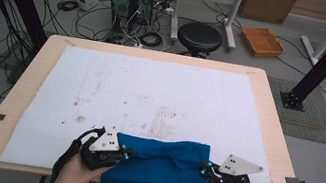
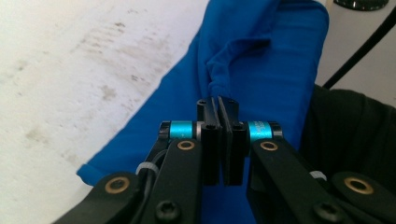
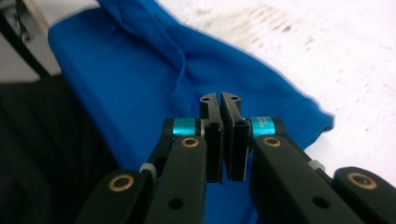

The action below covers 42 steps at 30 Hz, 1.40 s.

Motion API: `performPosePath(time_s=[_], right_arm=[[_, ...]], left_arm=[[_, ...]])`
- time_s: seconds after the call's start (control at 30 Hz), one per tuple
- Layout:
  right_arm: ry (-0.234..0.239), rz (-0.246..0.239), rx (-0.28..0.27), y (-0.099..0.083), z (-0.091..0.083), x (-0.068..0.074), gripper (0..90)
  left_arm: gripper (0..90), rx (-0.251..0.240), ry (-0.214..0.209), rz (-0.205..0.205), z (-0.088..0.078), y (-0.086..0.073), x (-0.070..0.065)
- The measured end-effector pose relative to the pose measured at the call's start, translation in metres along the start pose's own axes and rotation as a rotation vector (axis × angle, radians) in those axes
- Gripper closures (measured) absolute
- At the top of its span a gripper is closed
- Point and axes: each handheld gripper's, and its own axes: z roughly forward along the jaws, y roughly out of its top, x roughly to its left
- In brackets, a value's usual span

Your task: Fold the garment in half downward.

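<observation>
Blue cloth (image 1: 162, 172) lies bunched along the table's (image 1: 267, 120) near edge, long axis left-right; my left gripper (image 1: 125, 155) pinches its left end, my right gripper (image 1: 204, 169), jaws nearly together, its right.

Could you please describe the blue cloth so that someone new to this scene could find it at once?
On the wooden table lies a stained white mat. At its near edge, between the two grippers, sits the blue cloth, crumpled and hanging over the table's front, the only vivid blue item there.

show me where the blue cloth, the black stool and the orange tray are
blue cloth (image 1: 161, 175), high view, middle of the fabric.
black stool (image 1: 199, 37), high view, round seat.
orange tray (image 1: 262, 41), high view, its inside.
</observation>
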Motion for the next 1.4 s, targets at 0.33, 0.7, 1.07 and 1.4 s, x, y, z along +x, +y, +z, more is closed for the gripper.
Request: performPosePath(time_s=[0.33,0.7,1.07,1.4], right_arm=[[0.048,-0.031,0.092,0.008,0.048,0.009,71.2],[0.069,-0.059,0.110,0.012,0.048,0.009,86.6],[0.119,-0.089,0.106,-0.004,0.004,0.036,86.5],[0.115,-0.088,0.116,-0.010,-0.004,0.038,79.1]], left_arm=[[87.7,-0.006,-0.016,-0.028,0.007,0.003,0.008],[87.7,-0.027,-0.028,-0.037,0.000,0.001,0.010],[87.6,0.019,-0.078,0.018,-0.004,-0.021,-0.014],[66.5,0.046,-0.107,0.064,-0.004,-0.029,-0.030]])
